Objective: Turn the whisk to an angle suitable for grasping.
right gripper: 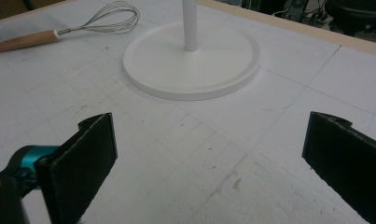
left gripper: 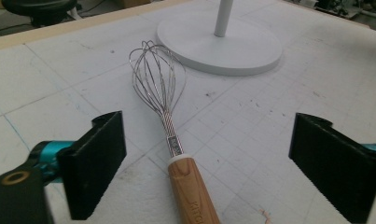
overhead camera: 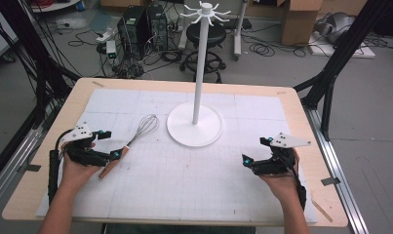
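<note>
Straddling the wooden handle of the whisk, the left gripper had its 2 black jaws standing wide, 1 on each side, pads clear of the wood and gripping nothing. In the left gripper view the handle ran up between the jaws, then a white collar, then the wire loops pointing toward the stand's round base. Whisk lay flat on the white gridded mat, at the table's left part, wire end just beside the base of the white stand but not touching it (small gap seen in the high view). Handle end pointed back toward the person's left hand.

Right gripper sat low over the mat on the right part, well apart from the whisk, jaws also spread wide with bare mat between them, holding nothing. Its own view showed the stand's base ahead and the whisk farther off at upper left, lying on its side. Person's right hand was behind that gripper.

Stand stood upright near the mat's middle, thin pole rising to a ring of white hooks at top. Mat lay on a light wooden table. Both forearms came in from the bottom edge.
</note>
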The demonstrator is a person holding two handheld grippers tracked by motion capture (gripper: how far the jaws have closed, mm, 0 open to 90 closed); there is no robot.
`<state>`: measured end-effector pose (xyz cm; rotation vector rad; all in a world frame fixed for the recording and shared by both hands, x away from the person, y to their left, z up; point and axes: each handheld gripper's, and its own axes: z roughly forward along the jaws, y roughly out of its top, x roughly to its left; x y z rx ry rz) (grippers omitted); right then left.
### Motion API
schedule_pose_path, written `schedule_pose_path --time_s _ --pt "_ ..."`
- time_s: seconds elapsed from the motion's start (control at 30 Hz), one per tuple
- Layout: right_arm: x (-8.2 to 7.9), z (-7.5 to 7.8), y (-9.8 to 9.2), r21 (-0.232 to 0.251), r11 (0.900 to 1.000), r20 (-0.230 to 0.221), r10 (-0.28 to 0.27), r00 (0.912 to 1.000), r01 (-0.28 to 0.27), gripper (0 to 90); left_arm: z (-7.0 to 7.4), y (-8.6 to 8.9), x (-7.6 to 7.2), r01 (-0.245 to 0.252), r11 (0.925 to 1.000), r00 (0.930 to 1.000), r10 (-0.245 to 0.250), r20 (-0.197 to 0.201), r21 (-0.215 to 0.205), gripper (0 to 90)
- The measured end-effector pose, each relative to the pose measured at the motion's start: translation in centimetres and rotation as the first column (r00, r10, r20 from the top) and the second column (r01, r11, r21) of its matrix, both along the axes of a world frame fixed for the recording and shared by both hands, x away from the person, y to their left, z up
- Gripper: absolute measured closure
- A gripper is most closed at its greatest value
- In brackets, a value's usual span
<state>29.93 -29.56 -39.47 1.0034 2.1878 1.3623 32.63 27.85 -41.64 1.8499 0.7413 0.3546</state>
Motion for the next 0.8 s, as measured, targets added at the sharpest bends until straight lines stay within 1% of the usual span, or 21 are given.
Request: schedule_pose_path --time_s 0.07,0.1,0.13,0.17,0.2,0.23,0.27,0.3,0.33,0.37,0.4,0.43,0.53,0.57,0.6,0.63,0.67,0.7,0.73,0.77,0.8 --pt "0.0 0.0 0.1 -0.004 1.000 0.006 0.004 1.0000 -0.004 2.0 -0.1 0.0 0.1 0.002 1.0000 0.9999 -0.002 -0.010 0.003 14.6" --pt "-0.1 0.1 0.2 -0.005 1.000 0.008 0.005 1.0000 -0.005 2.0 -0.2 0.0 0.2 -0.009 0.9998 0.9998 0.009 -0.018 0.017 15.8" --pt "-0.1 0.1 0.3 -0.004 1.000 0.011 0.008 0.9999 -0.008 2.0 -0.2 0.0 0.2 -0.009 0.9998 0.9998 0.009 -0.018 0.017 16.6" --pt "-0.1 0.1 0.4 -0.008 1.000 0.015 0.013 0.9998 -0.012 2.0 -0.3 0.0 0.3 -0.010 0.9997 0.9996 0.010 -0.027 0.025 18.4" --pt "-0.1 0.0 0.5 -0.008 1.000 0.008 0.011 0.9999 -0.011 2.1 -0.5 0.0 0.4 -0.007 0.9995 0.9985 0.008 -0.055 0.030 22.5" --pt "-0.1 0.0 0.5 -0.008 1.000 0.008 0.011 0.9999 -0.011 2.1 -0.5 0.0 0.4 -0.007 0.9995 0.9985 0.008 -0.055 0.030 26.7" --pt "0.0 0.0 0.5 -0.012 1.000 0.010 0.015 0.9998 -0.015 2.1 -0.7 0.0 0.5 -0.003 0.9992 0.9973 0.006 -0.073 0.040 26.7" --pt "0.0 0.0 0.6 -0.017 1.000 0.007 0.013 0.9999 -0.013 2.0 -0.9 0.0 0.7 -0.006 0.9985 0.9960 0.011 -0.089 0.055 28.9" --pt "0.0 -0.1 0.6 -0.026 1.000 0.003 0.012 0.9999 -0.012 2.1 -1.2 -0.3 0.8 -0.032 0.9948 0.9927 0.043 -0.113 0.097 28.5" --pt "0.1 -0.2 0.6 -0.030 0.999 0.006 0.017 0.9998 -0.016 2.0 -1.4 -0.4 0.9 -0.038 0.9923 0.9912 0.052 -0.121 0.118 28.6" --pt "0.0 -0.2 0.7 -0.030 0.999 0.000 0.016 0.9999 -0.016 2.1 -1.4 -0.4 0.9 -0.038 0.9923 0.9912 0.052 -0.121 0.118 28.8" --pt "0.0 -0.2 0.7 -0.037 0.999 0.006 0.016 0.9999 -0.016 2.1 -1.6 -0.6 1.0 -0.037 0.9898 0.9892 0.056 -0.136 0.137 29.7" --pt "0.1 -0.3 0.8 -0.041 0.999 0.006 0.019 0.9998 -0.019 2.1 -1.9 -0.7 1.2 -0.023 0.9871 0.9865 0.048 -0.156 0.159 34.8" --pt "0.1 -0.3 0.9 -0.040 0.999 0.000 0.018 0.9998 -0.018 2.1 -2.0 -0.8 1.2 -0.017 0.9862 0.9853 0.044 -0.165 0.165 35.4" --pt "0.1 -0.3 0.9 -0.040 0.999 0.000 0.018 0.9998 -0.018 2.1 -2.0 -0.8 1.2 -0.017 0.9862 0.9853 0.044 -0.165 0.165 36.8" --pt "0.1 -0.4 1.0 -0.044 0.999 -0.001 0.021 0.9998 -0.021 2.1 -2.3 -1.0 1.3 -0.016 0.9835 0.9821 0.049 -0.182 0.180 37.3" --pt "0.1 -0.4 1.0 -0.049 0.999 0.000 0.024 0.9997 -0.024 2.1 -2.3 -1.0 1.3 -0.016 0.9835 0.9821 0.049 -0.182 0.180 37.8" --pt "0.1 -0.4 1.0 -0.049 0.999 0.000 0.024 0.9997 -0.024 2.1 -2.4 -1.1 1.4 -0.014 0.9821 0.9802 0.050 -0.192 0.188 37.8" --pt "0.1 -0.4 1.0 -0.049 0.999 -0.001 0.022 0.9998 -0.022 2.0 -2.5 -1.2 1.4 -0.006 0.9814 0.9786 0.045 -0.201 0.192 39.8" --pt "0.1 -0.4 1.1 -0.054 0.998 -0.002 0.022 0.9997 -0.023 2.1 -2.8 -1.5 1.5 0.000 0.9801 0.9762 0.043 -0.213 0.198 43.7" --pt "0.1 -0.4 1.1 -0.054 0.998 -0.001 0.024 0.9997 -0.024 2.1 -2.8 -1.7 1.5 0.003 0.9776 0.9756 0.044 -0.215 0.210 45.2"
